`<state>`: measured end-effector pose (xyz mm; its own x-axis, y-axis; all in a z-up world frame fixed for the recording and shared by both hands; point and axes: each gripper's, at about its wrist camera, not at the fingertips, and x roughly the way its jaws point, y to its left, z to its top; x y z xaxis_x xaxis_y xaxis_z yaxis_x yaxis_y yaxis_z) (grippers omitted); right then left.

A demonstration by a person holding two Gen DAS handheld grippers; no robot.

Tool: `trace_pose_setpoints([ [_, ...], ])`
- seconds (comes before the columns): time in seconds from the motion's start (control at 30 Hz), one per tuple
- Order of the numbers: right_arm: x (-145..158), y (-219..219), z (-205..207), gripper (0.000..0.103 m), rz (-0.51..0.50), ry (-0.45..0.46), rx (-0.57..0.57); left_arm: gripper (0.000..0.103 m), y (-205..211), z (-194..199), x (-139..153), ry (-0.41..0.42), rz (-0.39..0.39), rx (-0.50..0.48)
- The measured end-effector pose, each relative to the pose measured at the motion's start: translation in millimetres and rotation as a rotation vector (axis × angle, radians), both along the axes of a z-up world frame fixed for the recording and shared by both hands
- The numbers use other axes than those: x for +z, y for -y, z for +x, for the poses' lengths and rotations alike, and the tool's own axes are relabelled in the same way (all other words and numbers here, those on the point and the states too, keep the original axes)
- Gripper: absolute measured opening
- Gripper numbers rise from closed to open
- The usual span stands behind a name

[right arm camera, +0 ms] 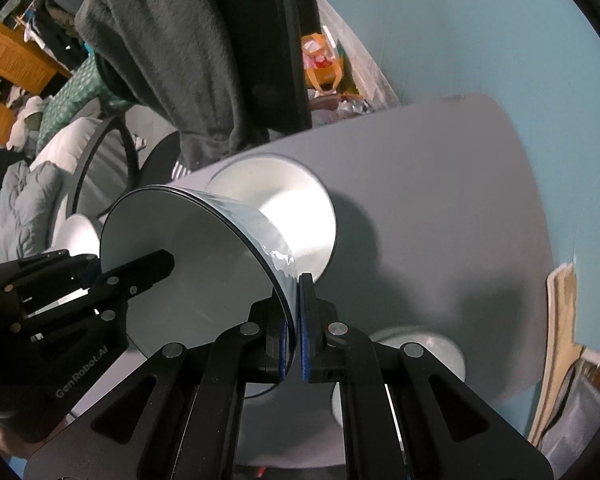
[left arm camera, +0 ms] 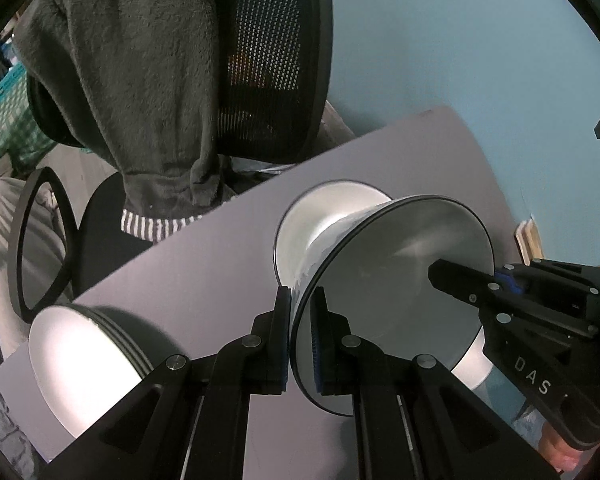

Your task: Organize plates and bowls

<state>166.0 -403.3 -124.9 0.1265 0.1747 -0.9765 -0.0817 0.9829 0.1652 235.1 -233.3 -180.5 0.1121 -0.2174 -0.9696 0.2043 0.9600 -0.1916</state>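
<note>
Gripping bowl rim-up — both grippers

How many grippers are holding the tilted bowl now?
2. The left gripper clamps the bowl at its rim on one side; the right gripper clamps the opposite side. None seems hidden.

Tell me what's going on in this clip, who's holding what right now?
A person holds a claw in each hand, and both grip one bowl by opposite sides of its rim. The left claw and right claw hold it lifted above a white plate on the grey table. A stack of plates sits nearer the table's edge.
</note>
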Motion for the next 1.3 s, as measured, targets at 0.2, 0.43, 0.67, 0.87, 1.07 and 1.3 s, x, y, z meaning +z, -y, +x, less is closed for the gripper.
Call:
trace_pose_setpoints([
  [0.2, -10.6, 10.9, 17.5, 0.005, 0.011, -0.046, 0.002, 0.008, 8.4, 15.5, -11.3, -0.023, 0.045, -0.004],
  [0.43, -21.1, 15.7, 29.8, 0.005, 0.011, -0.073, 0.002, 0.008, 11.3, 24.0, -26.4, -0.046, 0.064, 0.006],
  [0.67, -30.4, 16.4, 36.1, 0.006, -0.004, -0.114, 0.016, 0.010, 14.2, 30.4, -26.7, -0.030, 0.103, -0.020],
  [0.87, -29.0, 15.1, 39.5, 0.011, -0.010, -0.134, 0.025, 0.010, 11.4, 26.5, -40.7, -0.069, 0.111, -0.023],
  [1.07, -28.9, 15.1, 38.8, 0.011, -0.013, -0.129, 0.032, 0.012, 12.1, 19.6, -41.8, -0.073, 0.096, -0.015],
  [1.3, -21.4, 17.1, 35.7, 0.028, -0.017, -0.114, 0.017, 0.019, 8.1, 18.3, -34.7, -0.064, 0.082, 0.006],
])
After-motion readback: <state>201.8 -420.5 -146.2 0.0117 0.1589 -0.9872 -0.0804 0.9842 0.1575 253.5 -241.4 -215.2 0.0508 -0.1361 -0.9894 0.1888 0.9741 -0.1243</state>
